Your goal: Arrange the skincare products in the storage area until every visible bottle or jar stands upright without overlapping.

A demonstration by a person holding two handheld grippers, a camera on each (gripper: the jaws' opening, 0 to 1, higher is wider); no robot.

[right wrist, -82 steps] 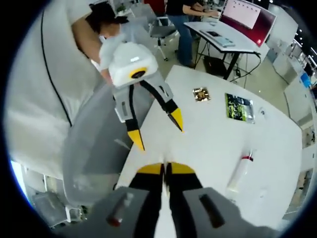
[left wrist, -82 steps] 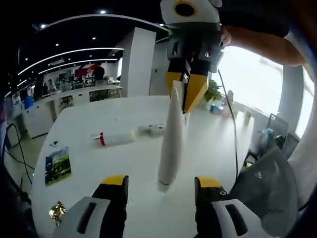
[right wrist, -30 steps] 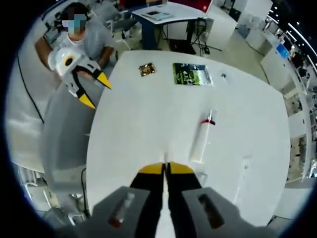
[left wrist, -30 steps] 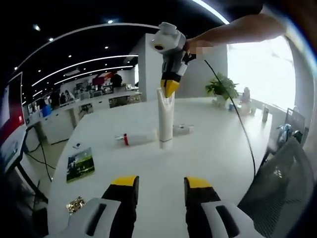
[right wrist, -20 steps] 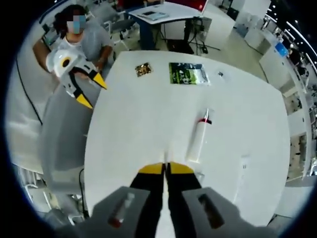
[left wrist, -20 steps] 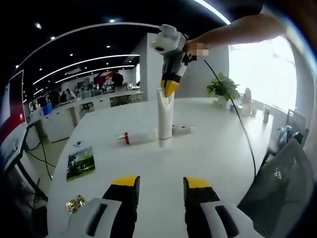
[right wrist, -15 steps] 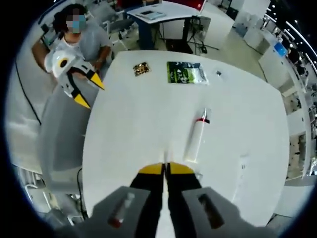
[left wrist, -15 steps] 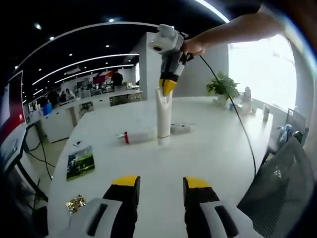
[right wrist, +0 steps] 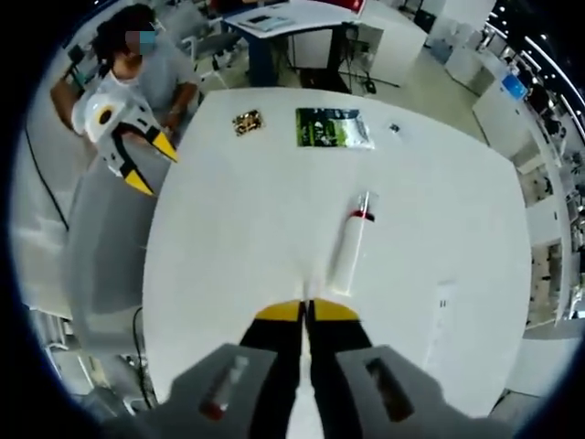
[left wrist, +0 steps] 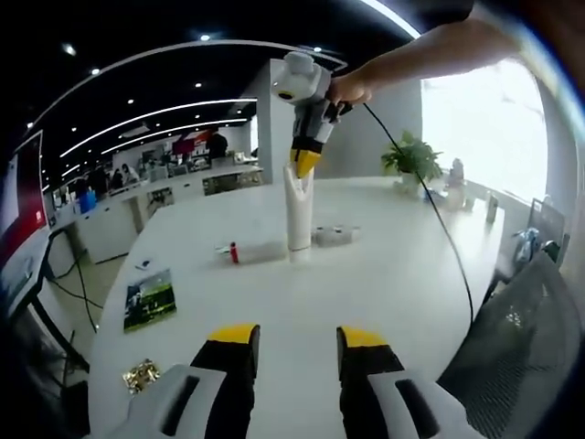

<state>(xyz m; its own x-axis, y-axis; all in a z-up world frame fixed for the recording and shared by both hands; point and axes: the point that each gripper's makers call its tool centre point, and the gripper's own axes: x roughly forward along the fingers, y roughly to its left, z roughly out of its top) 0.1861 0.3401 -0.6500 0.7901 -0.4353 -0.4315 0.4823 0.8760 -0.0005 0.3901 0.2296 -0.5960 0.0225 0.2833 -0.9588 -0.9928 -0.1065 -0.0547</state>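
Big and white, the worktop (left wrist: pixel 384 274) sits in an open office with desks far behind it. In the left gripper view, the right hand-held gripper (left wrist: pixel 303 165) comes down from above and pinches the flat top end of a tall white tube (left wrist: pixel 298 215). The tube stands upright with its cap end on the worktop, near the middle. Just beside it lie two more things: a white tube with a red band (left wrist: pixel 253 251), flat on its side, and a small white bottle (left wrist: pixel 335 237), also lying down.

The left hand-held gripper (left wrist: pixel 292 340) hangs low over the near part of the worktop. Its jaws are spread apart and hold nothing.

What could go wrong: the tall tube is thin and stands on a small cap. If the jaws let go with a jerk, or while it leans, I think it will tip over. It could fall onto the two things lying next to it.

Lots of bare room lies in front of the tube and to its right. A green leaflet (left wrist: pixel 150 299) and a shiny wrapper (left wrist: pixel 138 376) sit near the left edge, well apart from the tube. A mesh chair (left wrist: pixel 512 347) stands at the near right corner.
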